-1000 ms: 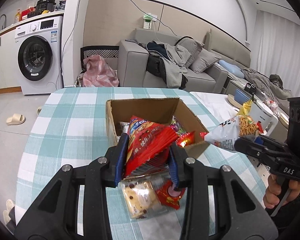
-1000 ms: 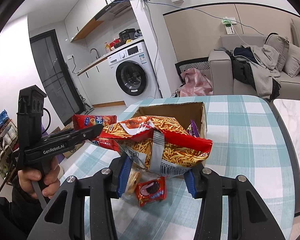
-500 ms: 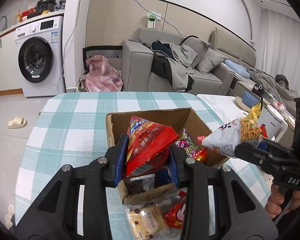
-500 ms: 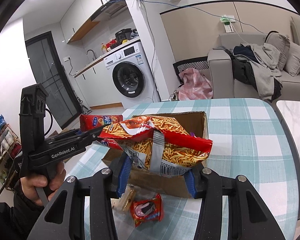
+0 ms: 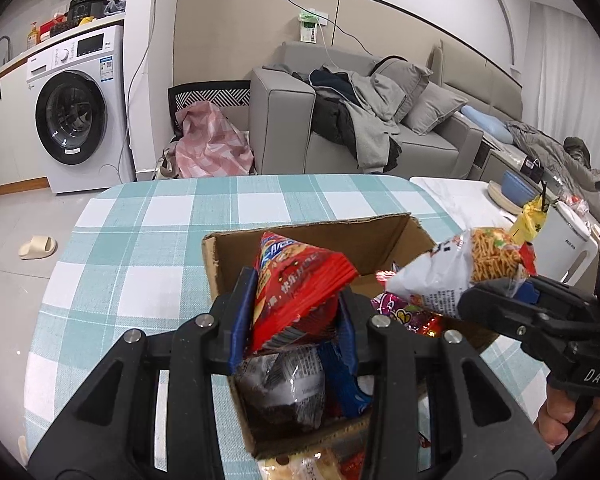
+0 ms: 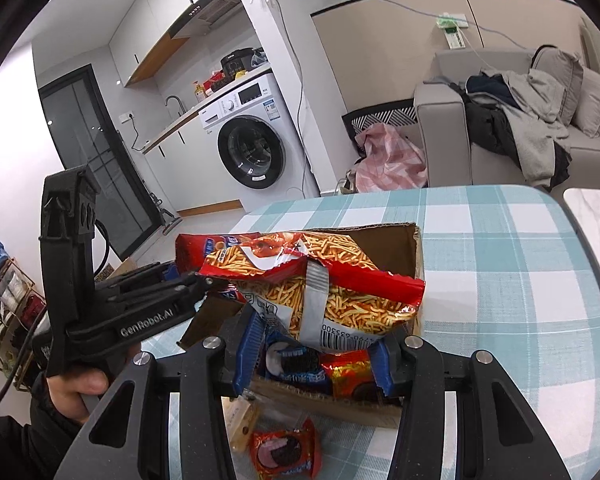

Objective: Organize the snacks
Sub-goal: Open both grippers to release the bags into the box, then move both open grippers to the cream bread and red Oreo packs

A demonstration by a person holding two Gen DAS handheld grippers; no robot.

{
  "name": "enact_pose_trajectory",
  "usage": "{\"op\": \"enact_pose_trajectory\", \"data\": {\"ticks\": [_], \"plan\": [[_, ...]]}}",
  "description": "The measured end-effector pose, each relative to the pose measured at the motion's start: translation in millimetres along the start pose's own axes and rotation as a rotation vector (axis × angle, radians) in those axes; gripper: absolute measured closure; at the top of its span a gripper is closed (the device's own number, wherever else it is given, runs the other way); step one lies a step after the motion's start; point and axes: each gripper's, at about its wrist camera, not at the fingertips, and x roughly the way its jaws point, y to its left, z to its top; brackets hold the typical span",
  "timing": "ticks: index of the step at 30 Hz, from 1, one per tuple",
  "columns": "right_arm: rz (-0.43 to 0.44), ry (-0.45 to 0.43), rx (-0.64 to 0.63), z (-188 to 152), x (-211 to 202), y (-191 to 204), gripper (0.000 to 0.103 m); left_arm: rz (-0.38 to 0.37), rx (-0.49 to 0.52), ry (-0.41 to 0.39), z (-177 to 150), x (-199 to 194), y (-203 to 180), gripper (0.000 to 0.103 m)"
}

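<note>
Cardboard box [image 5: 312,236] now sits under both my loads, nearer than a second ago: left gripper [image 5: 292,316] clamped on red packet [image 5: 296,280], right gripper [image 6: 316,344] clamped on fries bag [image 6: 320,280]. Drop-in comes next, I judge.

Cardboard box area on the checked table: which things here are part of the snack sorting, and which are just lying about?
Job:
- open brown cardboard box
- red crinkled snack bag, in left claw
- red-and-white fries snack bag, in right claw
- small red cookie packet on table

Lying about:
- white washing machine
- grey sofa
- beige slipper
</note>
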Motion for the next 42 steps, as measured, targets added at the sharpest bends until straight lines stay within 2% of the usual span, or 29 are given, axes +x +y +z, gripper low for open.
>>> {"op": "enact_pose_trajectory", "data": {"ticks": [9,13,17,20,21,22,24,25,27,29,31,32,37,42], "plan": [[-0.027,0.022,0.004,7.6,26.6,-6.4,0.056,0.007,0.037,0.011,-0.2,21.7,-10.5,0.069],[-0.046,0.015,0.006,9.0,32.9,-7.2,0.055,-0.014,0.045,0.029,-4.1,27.8,-14.1,0.07],[-0.018,0.004,-0.005,6.2,26.7,-6.7,0.05,-0.043,0.054,0.032,-8.6,25.2,-16.8,0.07],[-0.041,-0.006,-0.023,2.1,16.1,-6.8,0.047,-0.046,0.054,0.031,-11.3,17.5,-17.4,0.07],[-0.042,-0.011,-0.026,0.5,11.0,-7.3,0.046,-0.055,0.051,0.033,-12.4,14.2,-16.6,0.067],[-0.045,-0.015,-0.029,-1.9,5.4,-7.0,0.042,-0.062,0.047,0.033,-13.6,10.2,-15.6,0.064],[-0.052,-0.035,-0.04,-5.5,-7.2,-6.6,0.031,-0.055,0.045,0.017,-16.5,-0.8,-13.8,0.039],[-0.055,-0.038,-0.045,-6.6,-12.1,-5.8,0.023,-0.034,0.049,-0.006,-18.6,-7.7,-13.6,0.035],[-0.062,-0.039,-0.053,-9.9,-22.4,-4.0,0.015,-0.022,0.053,-0.03,-22.0,-20.7,-13.5,0.021],[-0.066,-0.038,-0.054,-13.8,-30.7,-2.2,0.01,-0.023,0.047,-0.042,-25.2,-32.6,-12.5,0.018],[-0.068,-0.033,-0.045,-18.4,-37.3,-0.9,0.003,-0.013,0.042,-0.054,-28.6,-44.5,-11.7,0.01],[-0.072,-0.034,-0.042,-20.9,-40.1,0.0,0.002,-0.01,0.038,-0.067,-31.8,-51.4,-10.7,0.002],[-0.101,-0.035,-0.077,-32.7,-49.7,11.3,0.0,0.018,0.02,-0.088,-45.2,-78.1,-6.0,0.001],[-0.114,0.002,-0.077,-46.1,-47.3,14.2,0.0,0.028,0.005,-0.085,-62.7,-99.1,4.1,0.001]]}}
